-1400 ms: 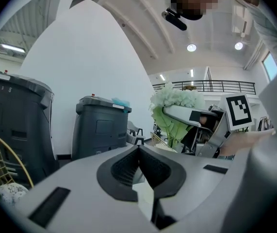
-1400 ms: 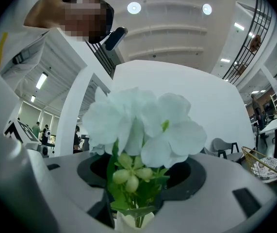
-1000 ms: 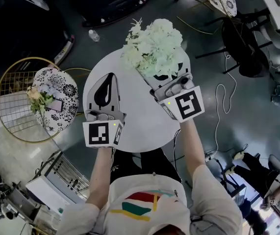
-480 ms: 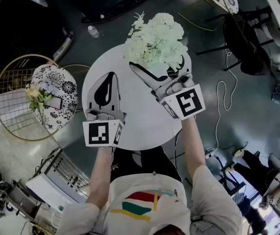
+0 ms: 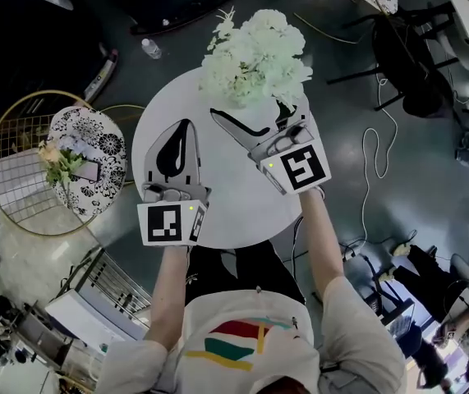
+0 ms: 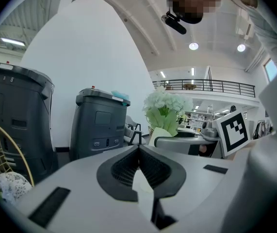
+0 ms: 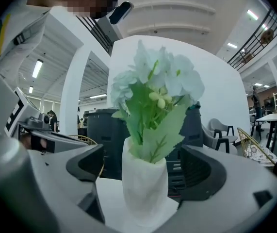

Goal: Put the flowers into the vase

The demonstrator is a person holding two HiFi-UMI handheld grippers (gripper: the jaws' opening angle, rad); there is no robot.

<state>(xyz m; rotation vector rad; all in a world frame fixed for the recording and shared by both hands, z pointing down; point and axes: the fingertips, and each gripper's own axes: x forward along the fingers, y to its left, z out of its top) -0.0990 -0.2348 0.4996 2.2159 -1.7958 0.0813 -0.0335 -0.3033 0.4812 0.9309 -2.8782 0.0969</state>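
head: steeply down | 2 gripper views: low, along jaws | shared: flowers

My left gripper and right gripper are pale grey shells with black ribbed pads, each carrying a white cube printed with black square markers; I wear a white short-sleeved T-shirt with red, yellow and teal stripes

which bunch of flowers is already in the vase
The big white bunch on the round table; the smaller bunch lies on the patterned cushion at left.
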